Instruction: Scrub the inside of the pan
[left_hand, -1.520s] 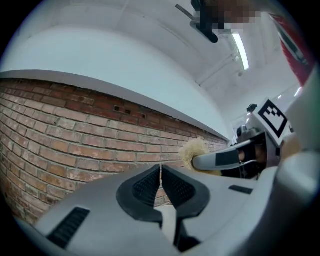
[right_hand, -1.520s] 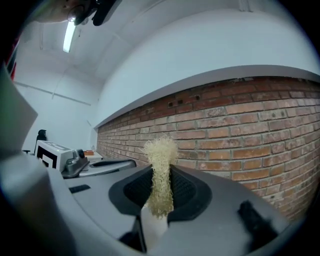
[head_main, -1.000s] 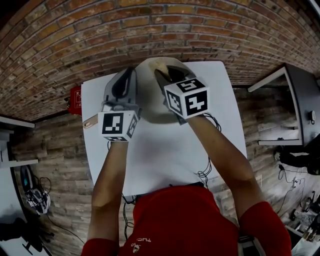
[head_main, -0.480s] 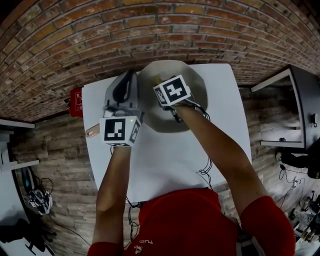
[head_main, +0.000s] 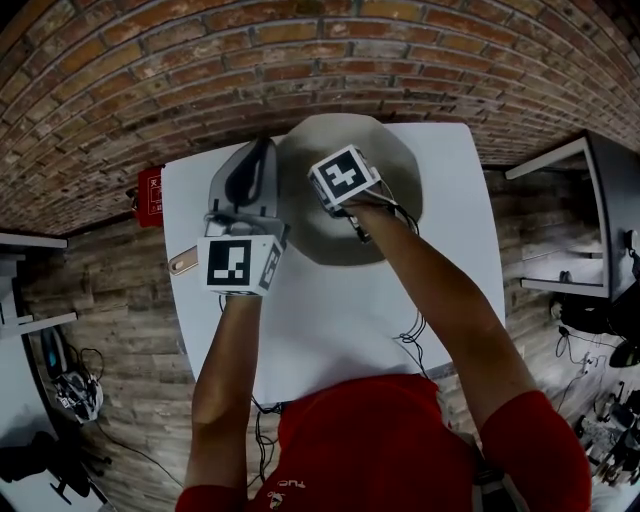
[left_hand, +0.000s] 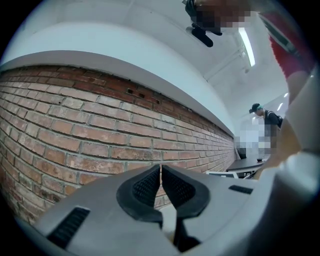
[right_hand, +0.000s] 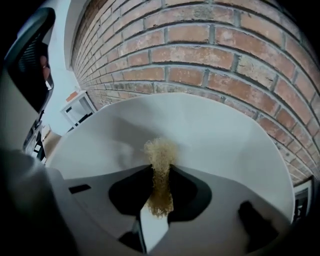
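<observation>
Scrubber (right_hand: 161, 170) tight between right fingers (right_hand: 129, 194) inside pan (right_hand: 227, 135); left fingers (left_hand: 142, 189) together, brick wall (left_hand: 75, 130) beyond

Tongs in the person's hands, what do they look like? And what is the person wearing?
The left tongs and the right tongs are both grey plastic with black ribbed pads. Each has a white cube printed with black square markers. Thin black cables run beside the right arm. The person wears a red short-sleeved shirt.
</observation>
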